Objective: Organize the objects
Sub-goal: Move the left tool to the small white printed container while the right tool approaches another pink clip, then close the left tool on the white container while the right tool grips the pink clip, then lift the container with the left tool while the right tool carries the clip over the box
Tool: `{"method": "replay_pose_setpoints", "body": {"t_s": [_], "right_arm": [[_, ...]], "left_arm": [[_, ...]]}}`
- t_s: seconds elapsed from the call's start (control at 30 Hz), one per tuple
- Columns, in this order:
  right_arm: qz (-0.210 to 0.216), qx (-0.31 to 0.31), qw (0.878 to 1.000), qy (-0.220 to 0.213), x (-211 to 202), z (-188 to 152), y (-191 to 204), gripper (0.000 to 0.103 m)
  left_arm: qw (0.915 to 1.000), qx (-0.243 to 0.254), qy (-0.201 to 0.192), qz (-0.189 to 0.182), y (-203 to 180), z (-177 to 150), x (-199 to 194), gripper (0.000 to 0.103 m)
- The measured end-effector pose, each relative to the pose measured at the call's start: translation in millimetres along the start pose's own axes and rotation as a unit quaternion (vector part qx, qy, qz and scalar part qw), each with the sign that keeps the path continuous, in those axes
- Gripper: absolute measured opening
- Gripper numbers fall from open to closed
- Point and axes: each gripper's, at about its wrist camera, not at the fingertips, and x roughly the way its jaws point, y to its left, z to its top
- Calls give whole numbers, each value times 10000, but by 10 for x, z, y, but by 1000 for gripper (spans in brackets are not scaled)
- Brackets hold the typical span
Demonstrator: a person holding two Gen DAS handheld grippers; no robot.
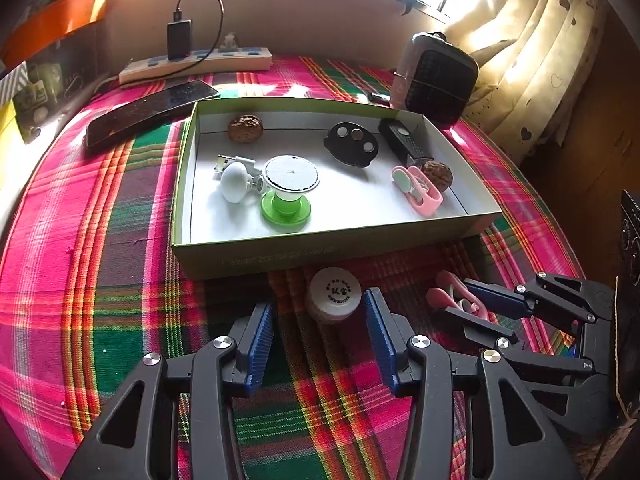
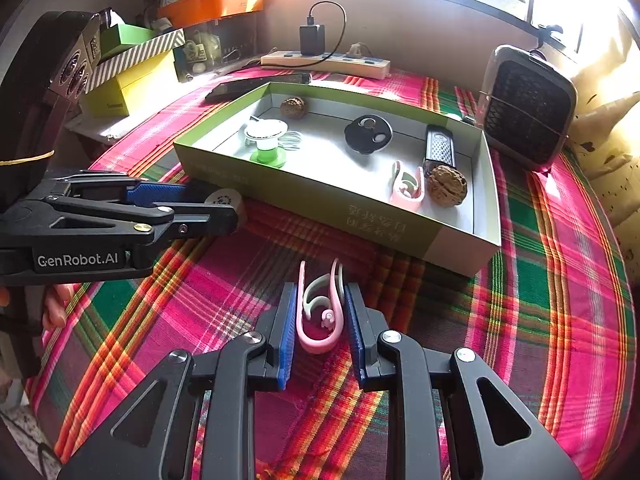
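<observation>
A small white round jar point(image 1: 334, 294) stands on the plaid cloth just before the green box's front wall point(image 1: 320, 256). My left gripper point(image 1: 319, 298) is open around it: the right pad touches its side, while cloth shows between it and the left pad. From the right wrist view the jar point(image 2: 224, 200) sits at that gripper's tips point(image 2: 218, 204). My right gripper point(image 2: 320, 292) is shut on a pink clip point(image 2: 318, 320), low over the cloth. It is also seen from the left point(image 1: 470, 300), with the clip point(image 1: 450, 290) sticking out. The box point(image 2: 320, 200) holds a second pink clip point(image 2: 406, 188).
In the box lie two walnuts point(image 1: 245, 128) point(image 2: 447, 185), a green-and-white spool point(image 1: 286, 196), a white plug light point(image 1: 236, 180), a black disc point(image 1: 352, 144) and a black grater point(image 2: 439, 146). Behind it are a phone point(image 1: 148, 110), a power strip point(image 1: 200, 62) and a heater point(image 2: 528, 108). Stacked boxes point(image 2: 132, 76) stand at the left.
</observation>
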Motion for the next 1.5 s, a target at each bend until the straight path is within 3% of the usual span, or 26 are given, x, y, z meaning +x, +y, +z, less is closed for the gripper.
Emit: {"method": "replay_pose_setpoints", "body": {"t_s": [0.53, 0.97, 1.5], "right_arm": [[83, 26, 10000, -35, -33, -28, -40, 24], [116, 50, 9999, -39, -38, -27, -50, 24], [105, 38, 9999, -36, -36, -30, -49, 24]], "left_arm": [[9990, 194, -106, 391, -78, 42, 67, 43], [9983, 109, -177, 548, -36, 34, 57, 27], [9983, 103, -220, 533, -45, 23, 52, 26]]}}
